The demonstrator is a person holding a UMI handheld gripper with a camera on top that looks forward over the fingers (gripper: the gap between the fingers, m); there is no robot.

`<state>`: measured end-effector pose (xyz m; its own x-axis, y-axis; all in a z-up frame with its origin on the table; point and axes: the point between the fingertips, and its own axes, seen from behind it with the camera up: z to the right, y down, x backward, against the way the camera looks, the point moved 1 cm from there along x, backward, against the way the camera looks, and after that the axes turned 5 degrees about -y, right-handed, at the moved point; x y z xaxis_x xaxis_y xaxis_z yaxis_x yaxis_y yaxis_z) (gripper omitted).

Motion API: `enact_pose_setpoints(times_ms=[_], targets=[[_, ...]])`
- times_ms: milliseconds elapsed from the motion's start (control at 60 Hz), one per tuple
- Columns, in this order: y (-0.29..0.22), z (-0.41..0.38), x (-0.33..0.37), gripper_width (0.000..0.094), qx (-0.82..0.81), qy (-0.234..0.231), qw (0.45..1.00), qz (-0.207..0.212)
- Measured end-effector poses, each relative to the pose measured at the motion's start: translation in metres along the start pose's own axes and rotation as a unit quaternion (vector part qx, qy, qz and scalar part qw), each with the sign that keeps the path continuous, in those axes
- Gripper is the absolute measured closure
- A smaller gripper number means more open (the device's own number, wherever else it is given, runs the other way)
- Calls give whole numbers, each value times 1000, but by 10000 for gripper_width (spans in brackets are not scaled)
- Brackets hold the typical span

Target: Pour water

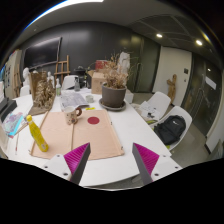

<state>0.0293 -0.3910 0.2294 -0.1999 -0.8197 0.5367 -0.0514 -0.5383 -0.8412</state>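
Note:
My gripper is held above the near edge of a white table, open and empty, with its magenta pads wide apart. Beyond the fingers a tan mat lies on the table. On the mat's far part stand a small cup and a red round disc. A yellow bottle lies tilted at the mat's left edge. All of them are well ahead of the fingers.
A potted plant with dry stems stands at the table's far side. Cluttered items fill the far left. A white jug-like thing sits behind the mat. Chairs stand to the right of the table.

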Motion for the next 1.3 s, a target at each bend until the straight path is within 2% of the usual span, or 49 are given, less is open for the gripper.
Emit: enact_pose_setpoints(times_ms=[200, 433, 600, 683, 917, 1017, 1117, 1233, 1300], targets=[[17, -58, -3, 75, 12, -34, 999, -6], [62, -191, -14, 72, 38, -103, 994, -20], [74, -284, -40, 74, 45, -144, 988, 1], [75, -321, -66, 71, 37, -154, 987, 8], [57, -376, -148, 104, 9, -141, 989, 50], [51, -382, -171, 229, 9, -121, 990, 67], [50, -386, -185, 470, 1, -113, 991, 70], [50, -386, -186, 558, -19, -113, 991, 70], [48, -385, -186, 669, -26, -119, 990, 67]])
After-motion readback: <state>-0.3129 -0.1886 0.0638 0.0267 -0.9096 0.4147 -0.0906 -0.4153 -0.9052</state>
